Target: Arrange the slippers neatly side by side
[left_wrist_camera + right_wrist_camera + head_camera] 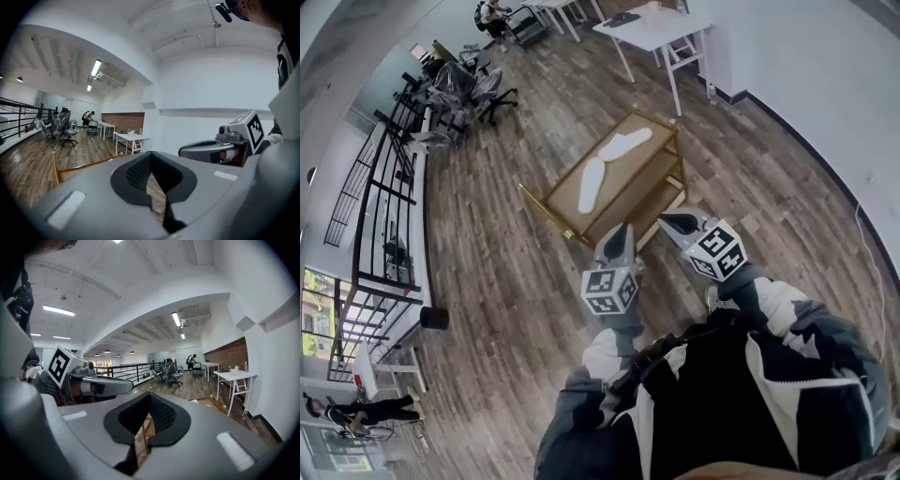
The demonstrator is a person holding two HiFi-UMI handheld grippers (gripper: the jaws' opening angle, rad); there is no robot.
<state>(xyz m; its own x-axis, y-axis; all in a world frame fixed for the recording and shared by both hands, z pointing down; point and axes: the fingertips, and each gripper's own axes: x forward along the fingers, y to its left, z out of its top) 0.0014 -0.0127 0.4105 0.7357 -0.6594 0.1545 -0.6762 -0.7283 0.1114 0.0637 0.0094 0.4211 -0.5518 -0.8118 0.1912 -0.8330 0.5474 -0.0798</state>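
Two white slippers lie apart on a low wooden table with a gold frame (661, 121). One slipper (626, 143) lies toward the far end, the other (592, 184) nearer, at an angle to it. My left gripper (621, 232) and right gripper (674, 223) hover side by side just short of the table's near edge. Both are shut with nothing between their jaws. In the left gripper view the left gripper (151, 183) has its jaws together, with the right gripper (211, 150) beside it. In the right gripper view the right gripper (146, 420) is likewise shut, and the left gripper (101, 386) shows alongside.
Wood-plank floor surrounds the table. White desks (652, 28) stand at the far end by a white wall (825, 66). Office chairs (473, 89) and a black railing (384, 187) line the left. A black bin (434, 318) stands by the railing. A person (492, 14) is far off.
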